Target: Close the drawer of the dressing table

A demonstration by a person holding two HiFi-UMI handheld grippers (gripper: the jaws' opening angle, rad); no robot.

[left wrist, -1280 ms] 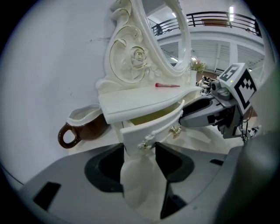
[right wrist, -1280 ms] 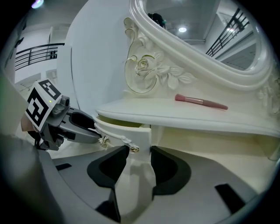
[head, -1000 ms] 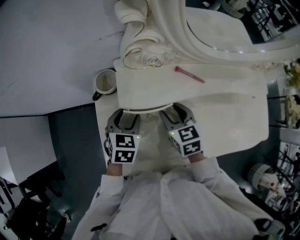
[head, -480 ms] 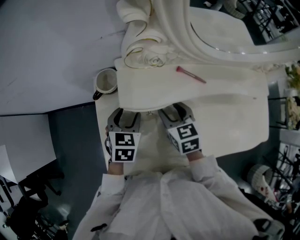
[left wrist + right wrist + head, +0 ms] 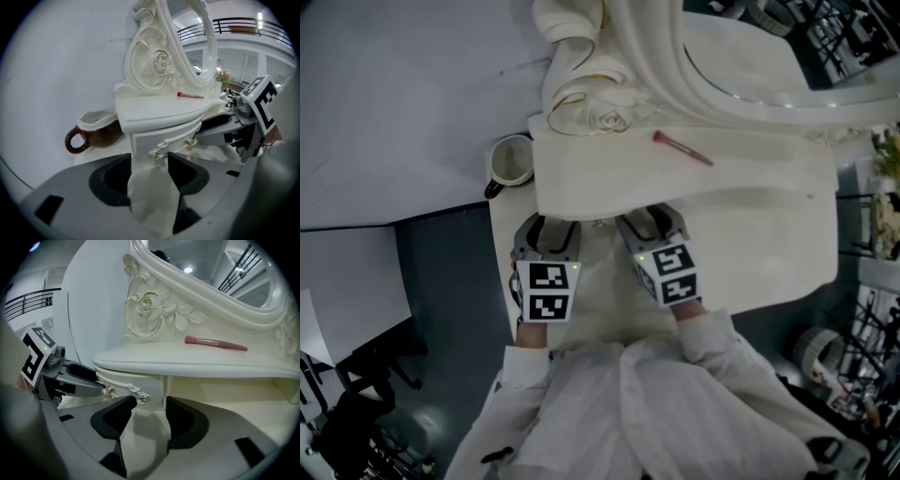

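Drawer [image 5: 161, 139] front toward the person [image 5: 628, 403], length crosswise.

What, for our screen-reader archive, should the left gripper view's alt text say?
The left gripper, jaws apart, faces the white dressing table's drawer front. A brown mug at picture left, pink brush on the tabletop, right gripper at picture right.

right gripper [image 5: 150, 404]: jaws apart | drawer [image 5: 140, 382] front at tips | pink brush [image 5: 215, 343] on tabletop [image 5: 154, 363]
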